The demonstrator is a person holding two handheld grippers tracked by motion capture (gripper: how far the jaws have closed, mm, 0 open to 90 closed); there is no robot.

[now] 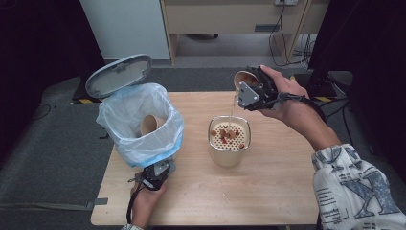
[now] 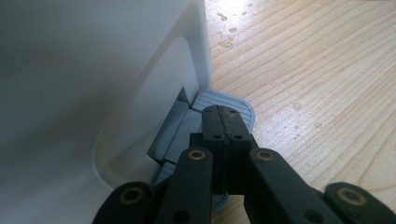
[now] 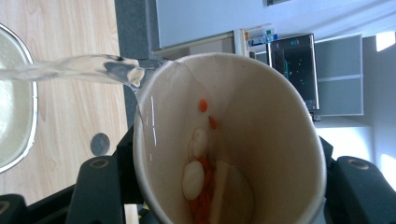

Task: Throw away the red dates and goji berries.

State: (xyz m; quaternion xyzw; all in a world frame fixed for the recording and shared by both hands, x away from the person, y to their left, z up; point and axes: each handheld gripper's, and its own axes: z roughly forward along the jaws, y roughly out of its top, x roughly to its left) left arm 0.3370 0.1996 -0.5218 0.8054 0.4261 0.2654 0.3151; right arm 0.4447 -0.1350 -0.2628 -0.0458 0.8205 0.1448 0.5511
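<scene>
- The right gripper (image 1: 250, 88) is clamped on a beige paper cup (image 3: 233, 140), tilted above the far side of the light wooden table (image 1: 268, 191); a thin stream of clear liquid (image 3: 70, 70) runs from its rim; white and orange food bits (image 3: 198, 177) stick inside.
- Under it, near the middle of the table, stands a cream container with a perforated strainer top (image 1: 229, 140), with some bits on it.
- The left gripper (image 2: 222, 126), jaws closed together, presses the grey pedal (image 2: 219, 100) of a white bin with a pale blue bag (image 1: 139, 124) at the left edge; the grey lid (image 1: 118, 74) is up; another paper cup (image 1: 151, 124) lies inside.
</scene>
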